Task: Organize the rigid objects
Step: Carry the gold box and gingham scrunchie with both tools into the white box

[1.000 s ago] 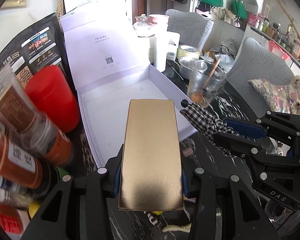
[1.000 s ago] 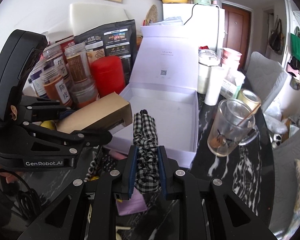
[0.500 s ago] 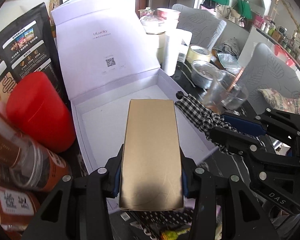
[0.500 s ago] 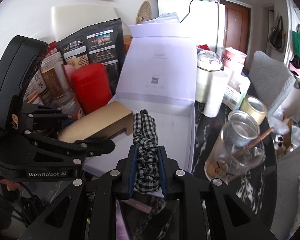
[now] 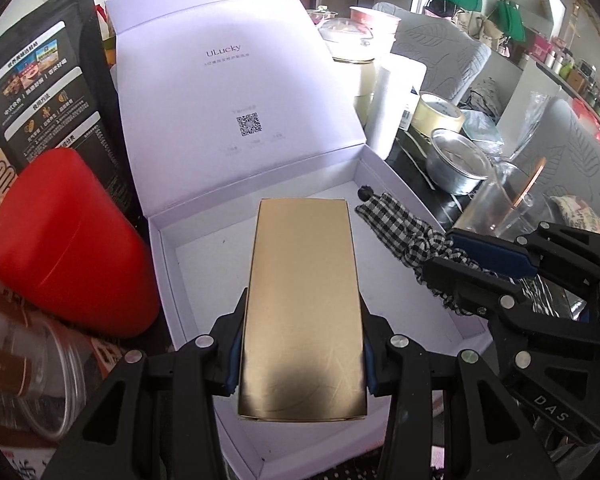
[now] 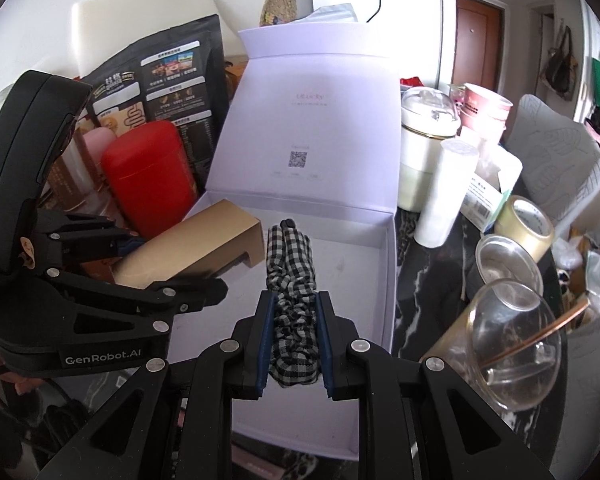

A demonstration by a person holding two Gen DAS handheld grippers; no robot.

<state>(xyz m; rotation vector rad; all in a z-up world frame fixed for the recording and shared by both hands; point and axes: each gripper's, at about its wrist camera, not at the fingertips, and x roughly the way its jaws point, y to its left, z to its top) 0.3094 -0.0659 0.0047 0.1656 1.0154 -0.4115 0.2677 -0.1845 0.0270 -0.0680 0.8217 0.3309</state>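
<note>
A long gold box [image 5: 304, 304] is clamped between the fingers of the left gripper [image 5: 302, 354], its far end held out above the floor of the open white gift box [image 5: 384, 200]. No writing can be made out on the gold lid. On the raised lid of the white gift box the word "ULucky" is printed in grey, with a smaller line beneath it that cannot be read, and a QR code is seen lower down, nearer the hinge.

A folded black-and-white checked umbrella [image 6: 290, 300] is gripped by the blue-padded fingers of the right gripper [image 6: 293, 344], its black tip pointed toward the hinge of the white gift box; it is held over the right half of the box, just beside the gold box. Whether either thing touches the box floor cannot be told.

"GenRobot.AI" is read on the side of the left gripper in the right wrist view, and "DAS" on the body of the right gripper in the left wrist view.

Left of the white gift box a red canister [image 5: 68, 248] is seen, and behind it a black pouch [image 6: 160, 76] printed with Chinese text and food pictures. Right of the box a roll of tape [image 6: 526, 226] and a glass mug [image 6: 508, 344] holding a thin stick are seen
</note>
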